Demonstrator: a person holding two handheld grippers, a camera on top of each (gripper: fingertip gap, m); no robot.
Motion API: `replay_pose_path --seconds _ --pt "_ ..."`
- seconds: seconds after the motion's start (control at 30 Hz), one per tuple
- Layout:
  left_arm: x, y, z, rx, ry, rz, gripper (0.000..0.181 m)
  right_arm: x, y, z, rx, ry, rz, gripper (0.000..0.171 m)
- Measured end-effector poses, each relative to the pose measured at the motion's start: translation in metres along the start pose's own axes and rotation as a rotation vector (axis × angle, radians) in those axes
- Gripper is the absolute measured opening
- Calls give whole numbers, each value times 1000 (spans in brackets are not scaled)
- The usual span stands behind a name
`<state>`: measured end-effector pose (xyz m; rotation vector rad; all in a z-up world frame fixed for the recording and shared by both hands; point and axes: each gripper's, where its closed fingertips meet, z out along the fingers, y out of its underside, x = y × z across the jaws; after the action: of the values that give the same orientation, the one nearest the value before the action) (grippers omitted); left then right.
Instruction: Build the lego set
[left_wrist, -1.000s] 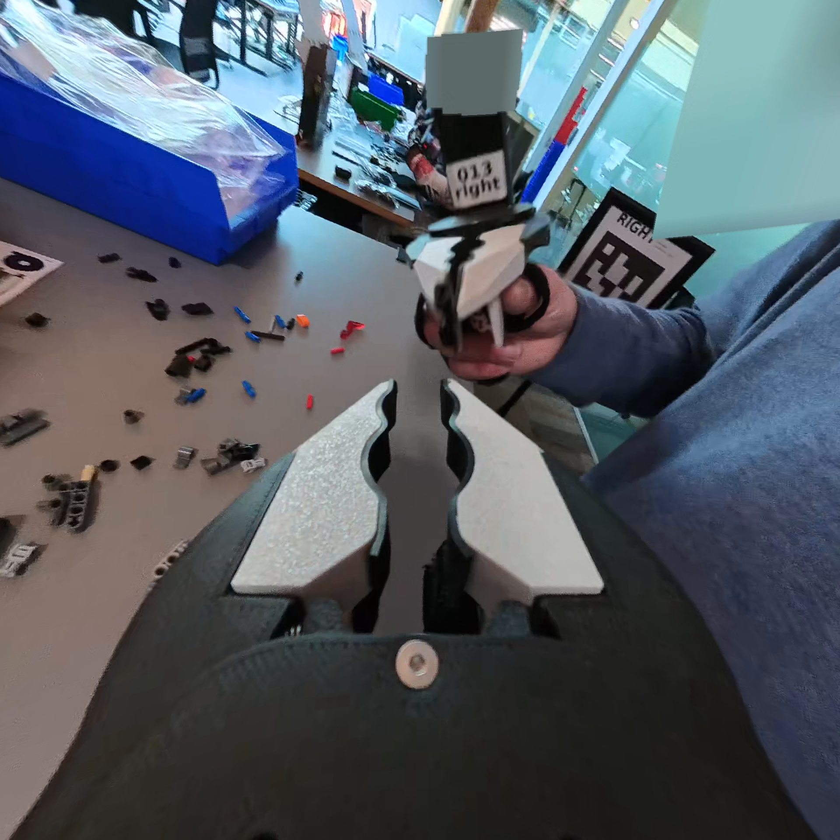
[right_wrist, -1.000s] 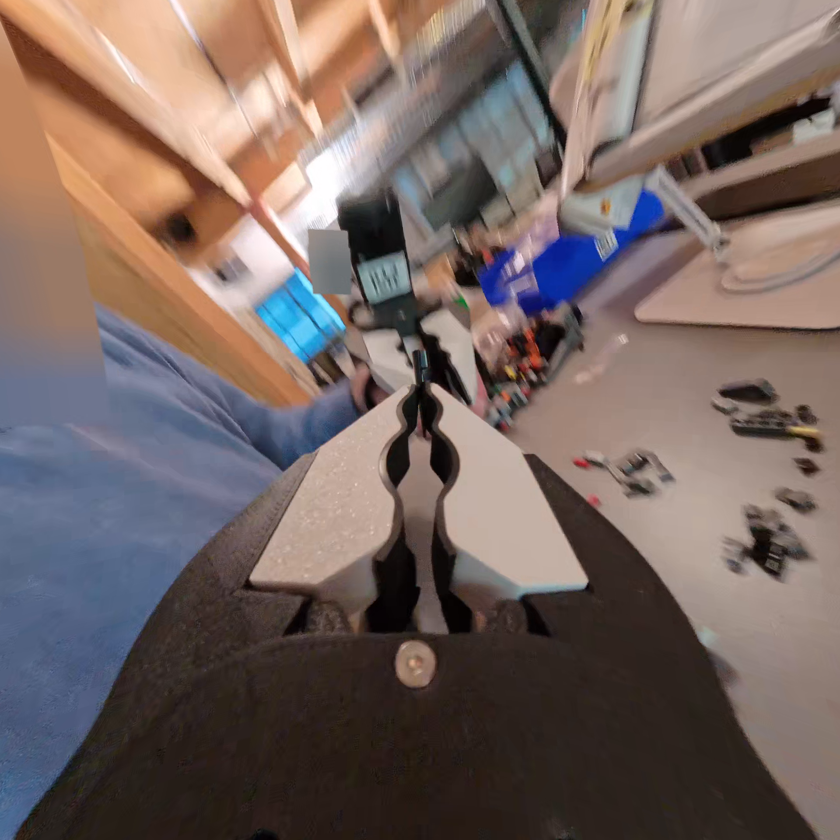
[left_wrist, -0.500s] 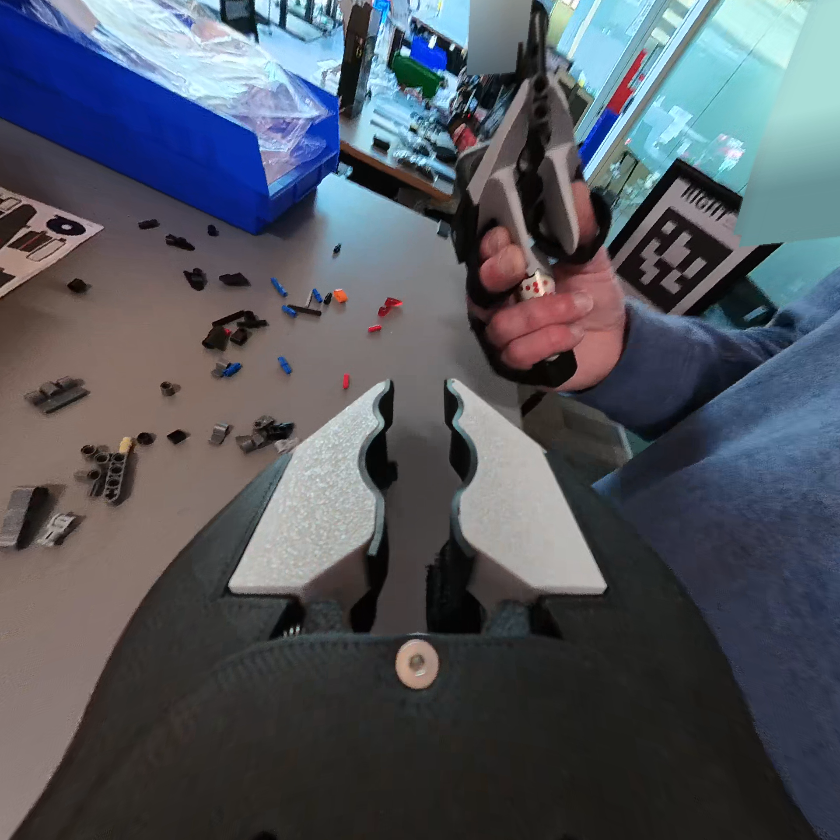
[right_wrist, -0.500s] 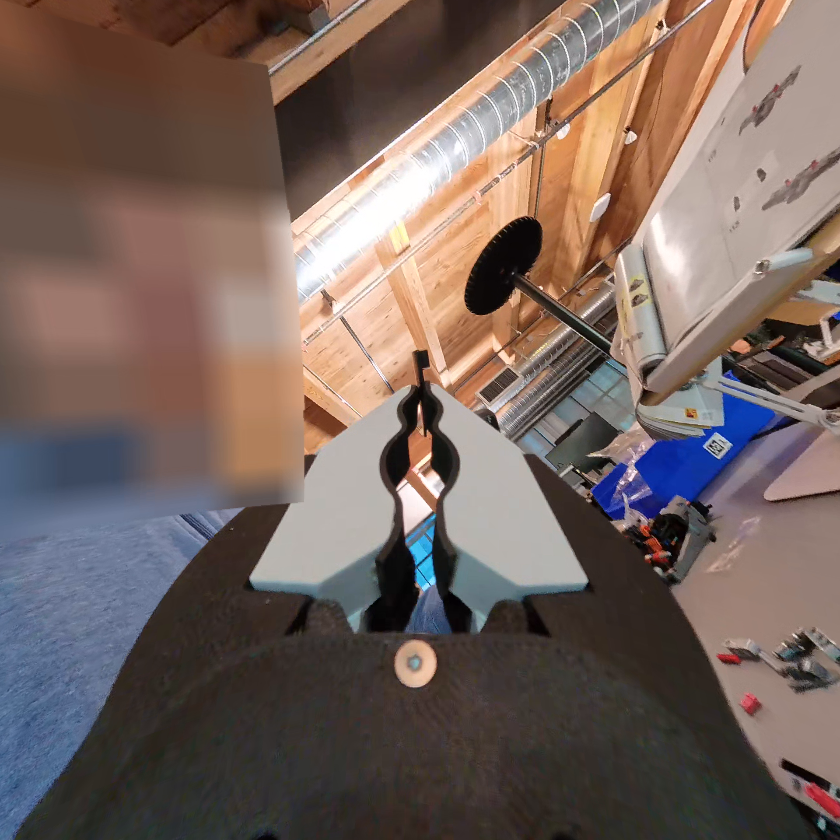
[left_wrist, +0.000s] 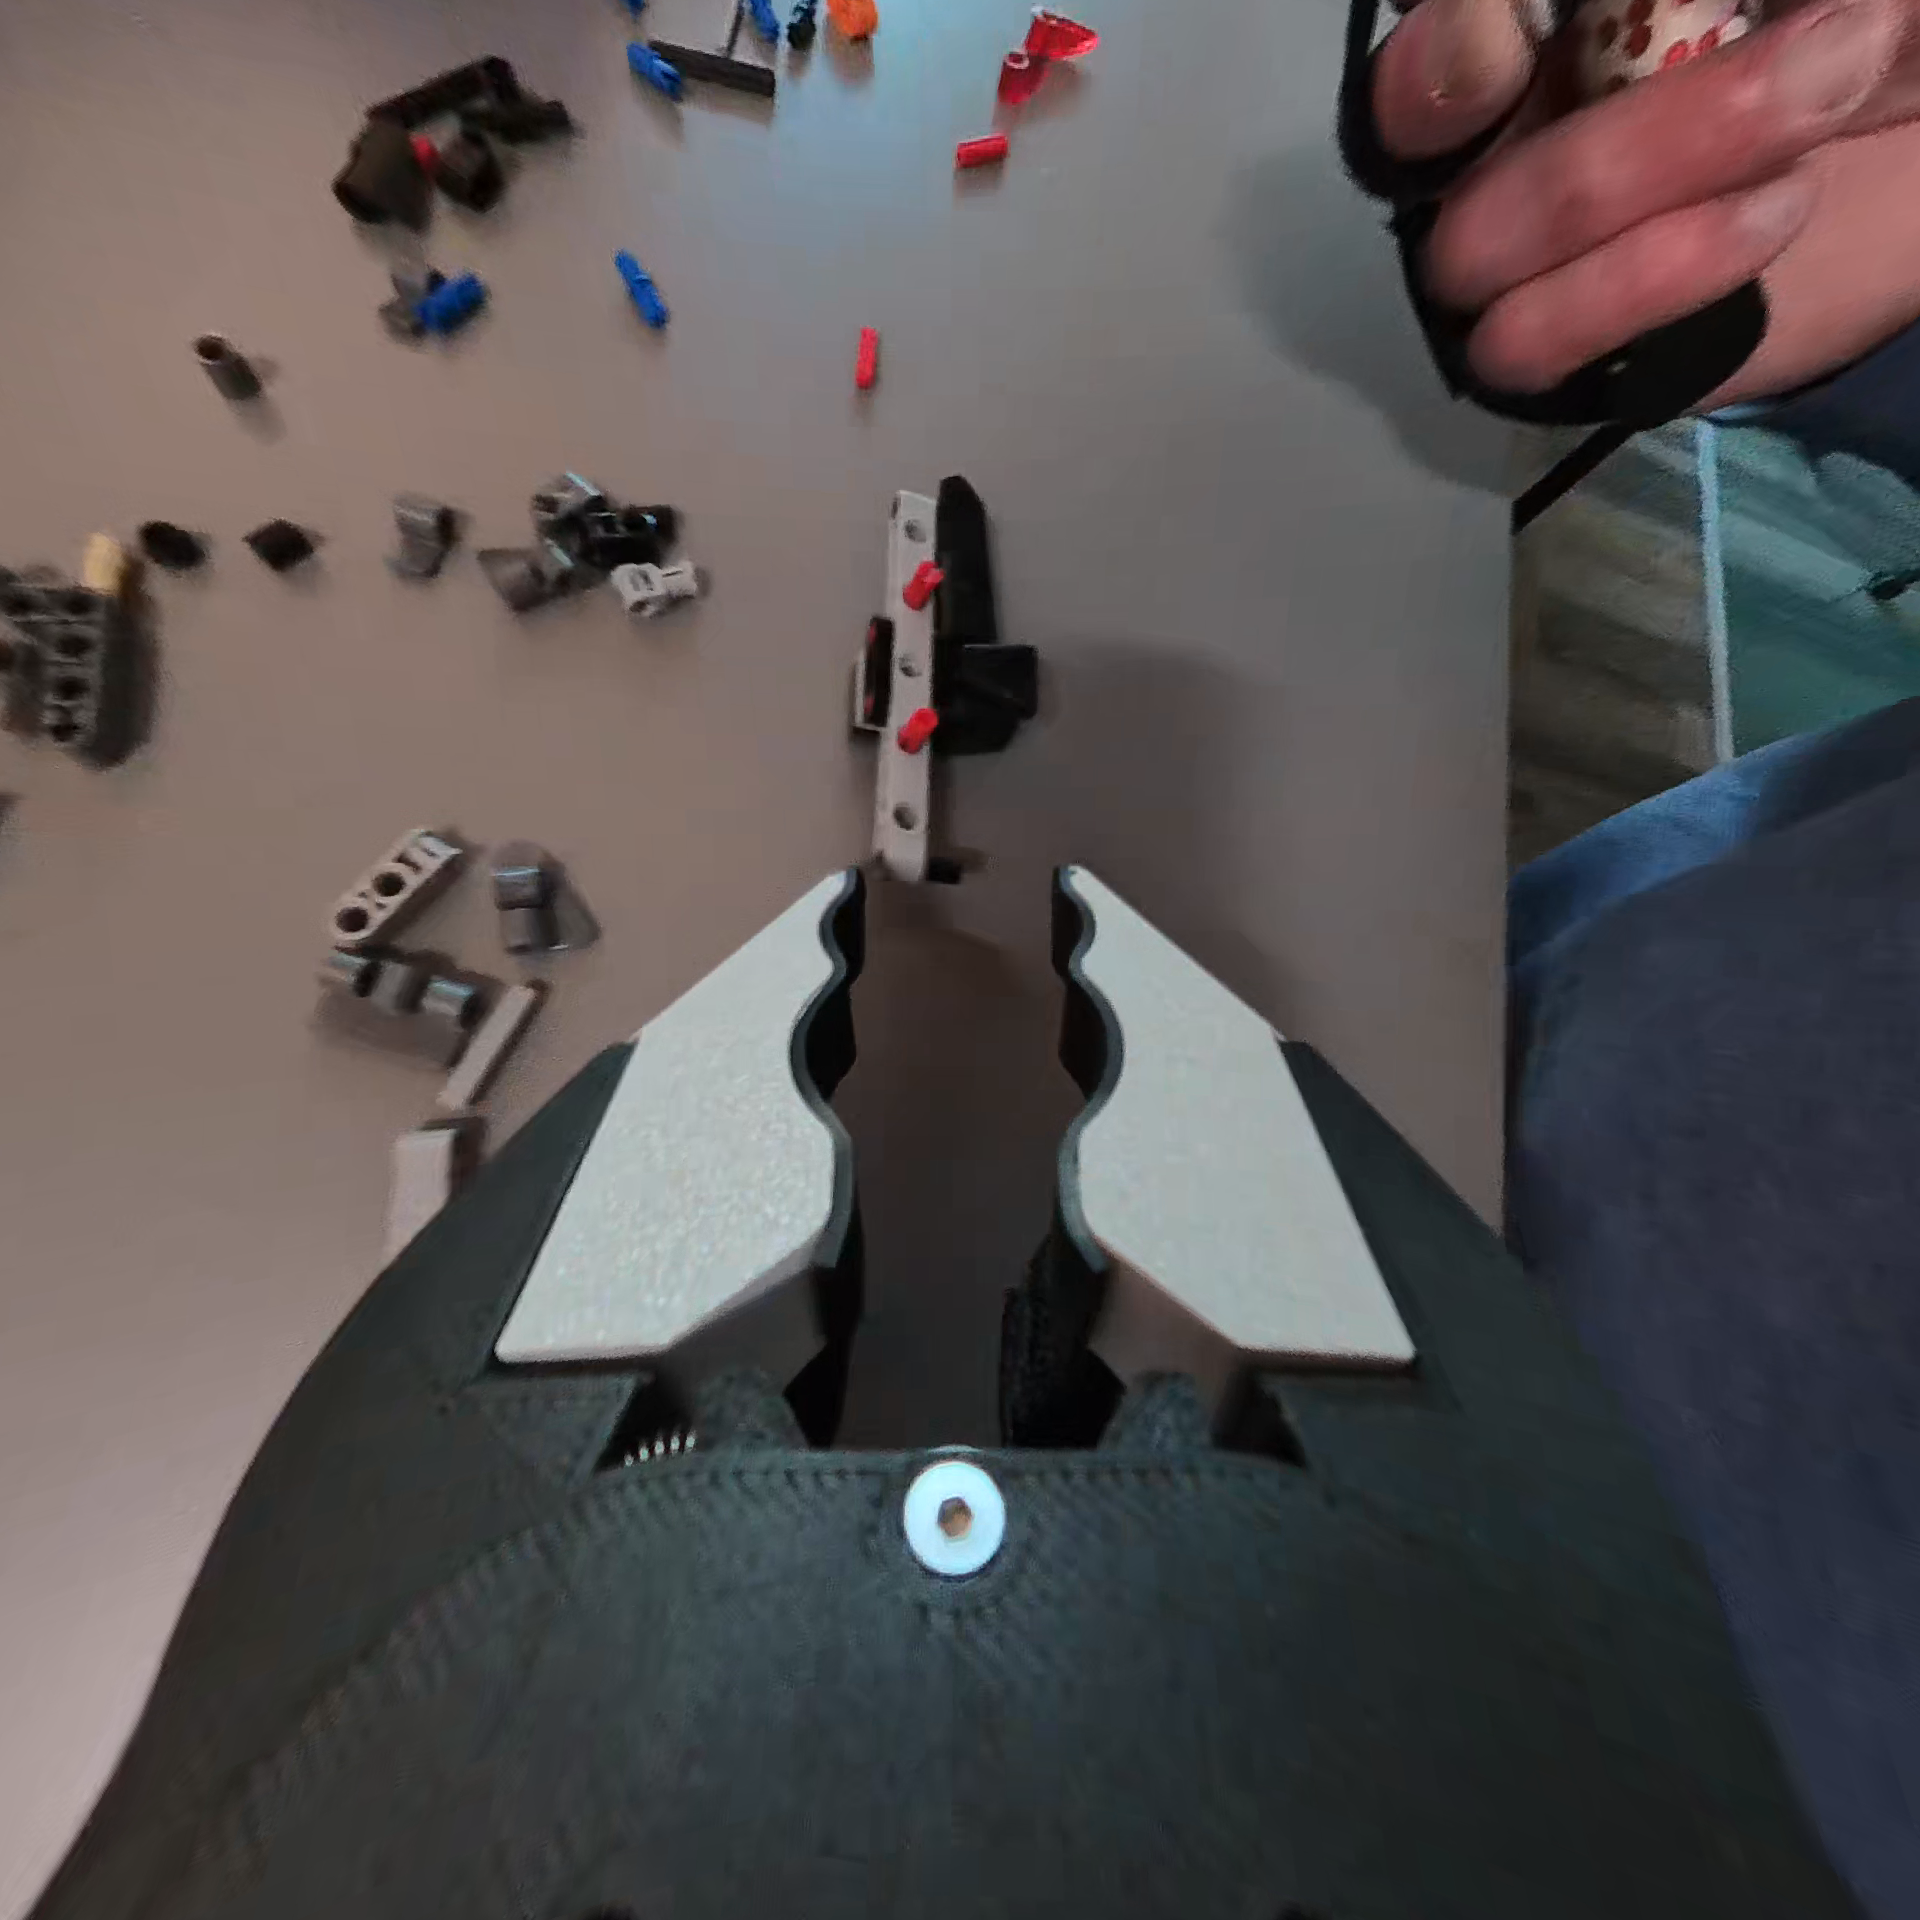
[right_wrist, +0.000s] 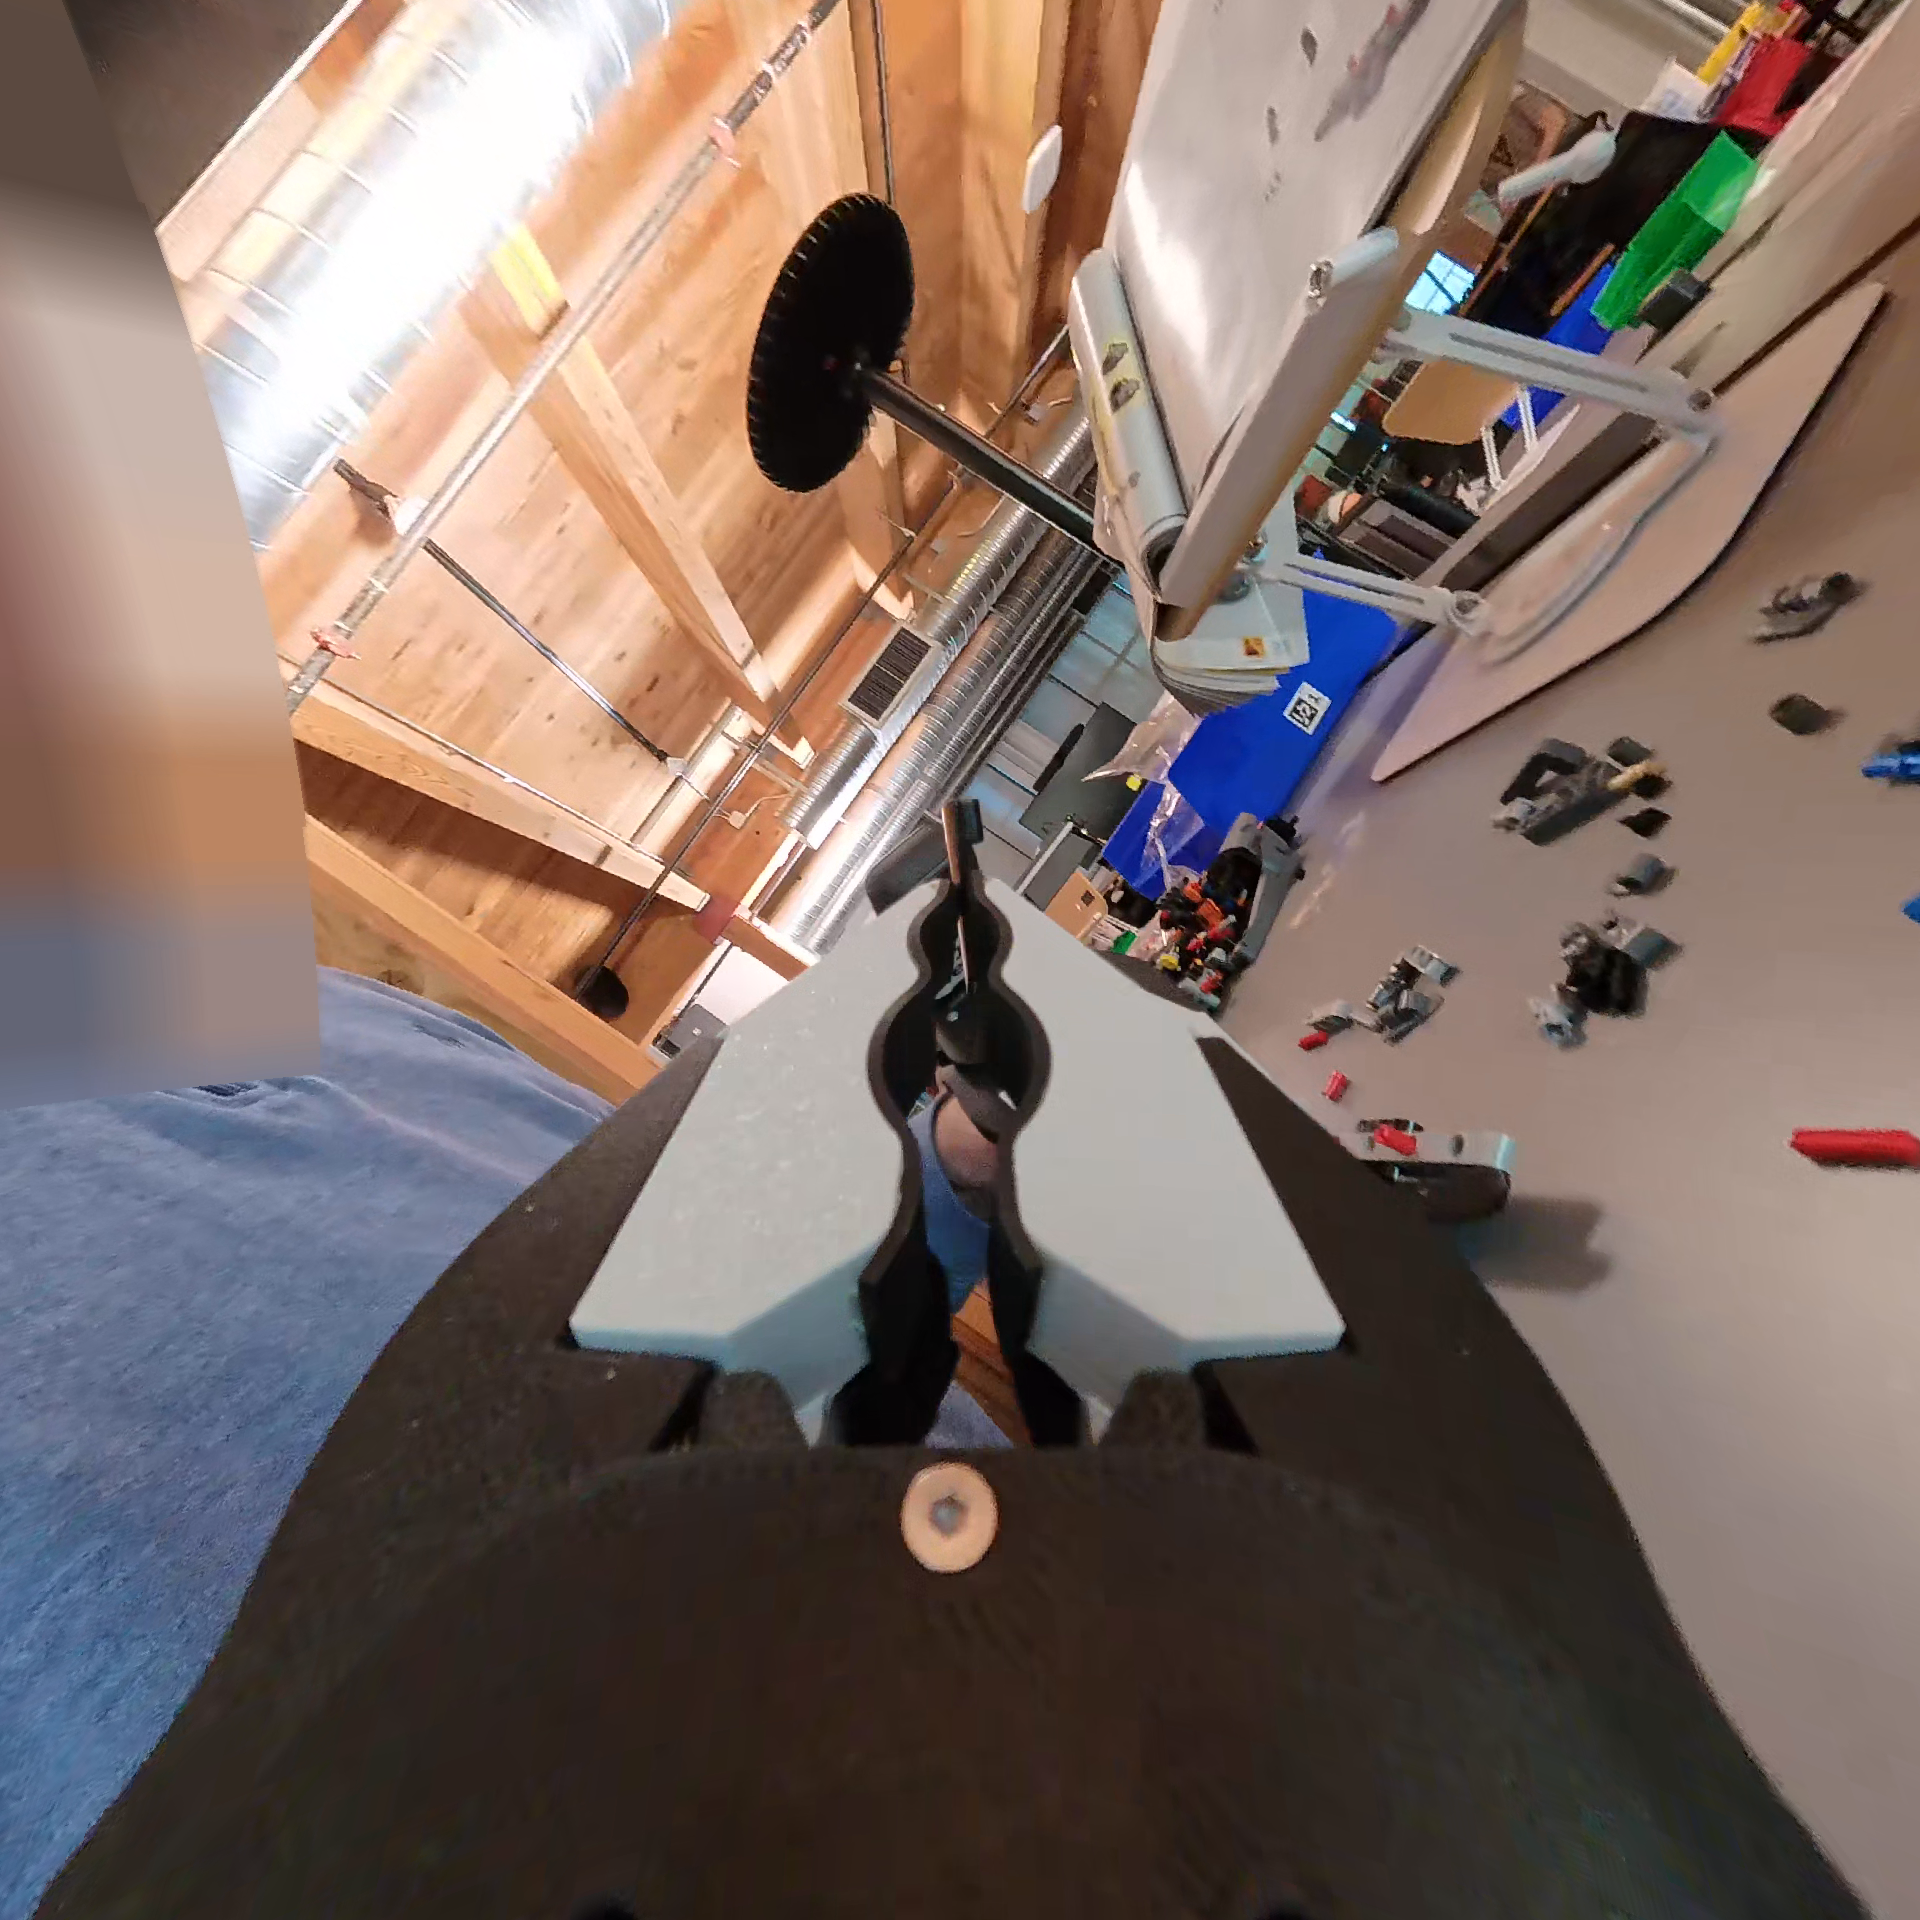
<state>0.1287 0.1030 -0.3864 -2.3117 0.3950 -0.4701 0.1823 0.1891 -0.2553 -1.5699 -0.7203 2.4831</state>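
- the left gripper (left_wrist: 956, 883) hangs over the grey table (left_wrist: 1195, 520), its pale fingers (left_wrist: 707, 1122) spread apart with nothing between them.
- just past its tips lies a small lego assembly (left_wrist: 928, 675): a light grey beam with holes, two red pins sticking out of it, and black parts fixed along its right side. it rests flat on the table, close to the fingertips, though i cannot tell whether they touch it.
- loose lego pieces (left_wrist: 582, 551) are scattered to the left: grey and black bits in little clusters, blue pins (left_wrist: 639, 289) further up, a red pin (left_wrist: 865, 356) alone near the middle.
- at the top right of that view a hand (left_wrist: 1621, 197) grips the other tool's black handle loops, above the table's edge.
- the right gripper (right_wrist: 961, 894) is tilted up toward the wooden ceiling, fingers pressed together on a thin black axle (right_wrist: 964, 883) that pokes out beyond the tips.
- from the right wrist view the same grey assembly (right_wrist: 1444, 1153) shows low on the table beside the gripper's finger, with a long red piece (right_wrist: 1855, 1146) to its right.
- a blue bin (right_wrist: 1268, 727) and a tilted stand holding paper sheets (right_wrist: 1278, 260) sit further back.
- a blue sleeve (right_wrist: 208, 1247) fills the lower left.
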Motion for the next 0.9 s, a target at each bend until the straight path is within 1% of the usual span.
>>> replay_pose_path --seconds 0.03,0.17,0.27,0.4,0.5,0.6,0.8,0.9 --pt "6 1 3 -7 11 -1 34 2 2 -1 -7 11 0 0" --pt "30 -1 14 0 67 -14 34 12 10 -5 -44 73 4 0" --pt "25 -1 10 9 18 -23 33 18 14 -10 -64 115 6 0" --pt "16 -10 1 56 -42 -37 40 23 21 -13 -92 150 19 0" --pt "15 -10 8 45 -65 -20 49 28 27 -13 -105 162 35 0" --pt "14 -13 17 50 -73 -15 51 34 34 -12 -141 190 42 0" --pt "12 -16 11 69 -131 -14 52 42 43 -15 -178 241 54 0" --pt "16 -25 2 107 -165 24 51 41 46 -13 -175 234 83 0"
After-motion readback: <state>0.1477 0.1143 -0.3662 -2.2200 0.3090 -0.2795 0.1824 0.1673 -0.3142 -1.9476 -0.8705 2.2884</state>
